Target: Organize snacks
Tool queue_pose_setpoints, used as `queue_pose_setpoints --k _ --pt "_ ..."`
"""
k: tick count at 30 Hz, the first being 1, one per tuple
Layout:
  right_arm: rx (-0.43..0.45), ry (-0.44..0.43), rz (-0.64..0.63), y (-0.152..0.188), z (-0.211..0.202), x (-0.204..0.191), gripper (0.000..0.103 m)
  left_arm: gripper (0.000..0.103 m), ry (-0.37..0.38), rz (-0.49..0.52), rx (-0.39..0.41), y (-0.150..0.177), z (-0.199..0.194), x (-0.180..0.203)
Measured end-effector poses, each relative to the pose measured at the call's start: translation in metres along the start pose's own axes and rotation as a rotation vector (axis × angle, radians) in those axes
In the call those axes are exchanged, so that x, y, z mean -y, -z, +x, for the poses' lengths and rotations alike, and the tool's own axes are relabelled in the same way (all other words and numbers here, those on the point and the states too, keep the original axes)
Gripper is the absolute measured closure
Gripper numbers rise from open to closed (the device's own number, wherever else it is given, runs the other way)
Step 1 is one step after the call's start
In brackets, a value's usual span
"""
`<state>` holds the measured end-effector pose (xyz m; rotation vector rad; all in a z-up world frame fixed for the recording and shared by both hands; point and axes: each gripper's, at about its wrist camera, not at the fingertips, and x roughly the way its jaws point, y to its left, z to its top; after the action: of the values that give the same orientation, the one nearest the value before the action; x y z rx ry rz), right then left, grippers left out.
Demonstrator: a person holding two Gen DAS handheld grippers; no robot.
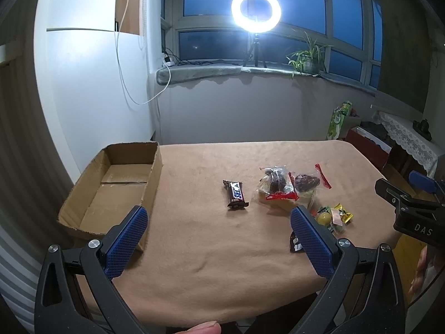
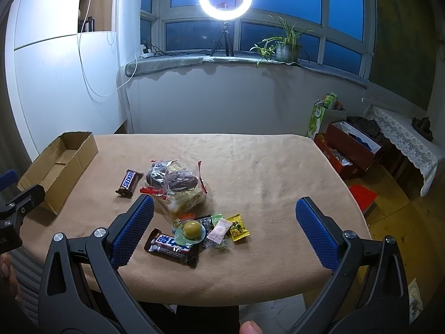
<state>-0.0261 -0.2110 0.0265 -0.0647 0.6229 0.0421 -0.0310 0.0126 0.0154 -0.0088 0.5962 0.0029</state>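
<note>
The right wrist view shows the full snack group. A second Snickers bar (image 2: 173,247) lies just ahead of the right gripper (image 2: 225,231), close to its left finger. Touching that bar are a round yellow-green candy (image 2: 192,229) and small wrapped sweets (image 2: 237,227). Further ahead lie clear bags of dark pastries (image 2: 178,181), and left of them a lone Snickers bar (image 2: 128,183).

In the left wrist view, the near bar is almost hidden behind the right finger of the left gripper (image 1: 219,239). Only the dark end shows. This view looks into the cardboard box (image 1: 151,172), which sits ahead and left of the left finger. Its floor shows bare cardboard. The lone Snickers bar lies ahead, between the fingers.

Both grippers hover low over the near edge of the cloth-covered table (image 1: 222,272), pointing toward the window. Both have their fingers spread wide and grip nothing. The right gripper shows at the right edge of the left view.
</note>
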Motion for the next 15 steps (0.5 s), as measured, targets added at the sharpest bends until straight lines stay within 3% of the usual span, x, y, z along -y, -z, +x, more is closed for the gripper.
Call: queue_pose_setpoints --k 15 --pt "0.028 0.021 -0.020 -0.004 -0.013 -0.002 0.000 0.001 0.001 0.021 -0.008 -0.001 0.001 0.006"
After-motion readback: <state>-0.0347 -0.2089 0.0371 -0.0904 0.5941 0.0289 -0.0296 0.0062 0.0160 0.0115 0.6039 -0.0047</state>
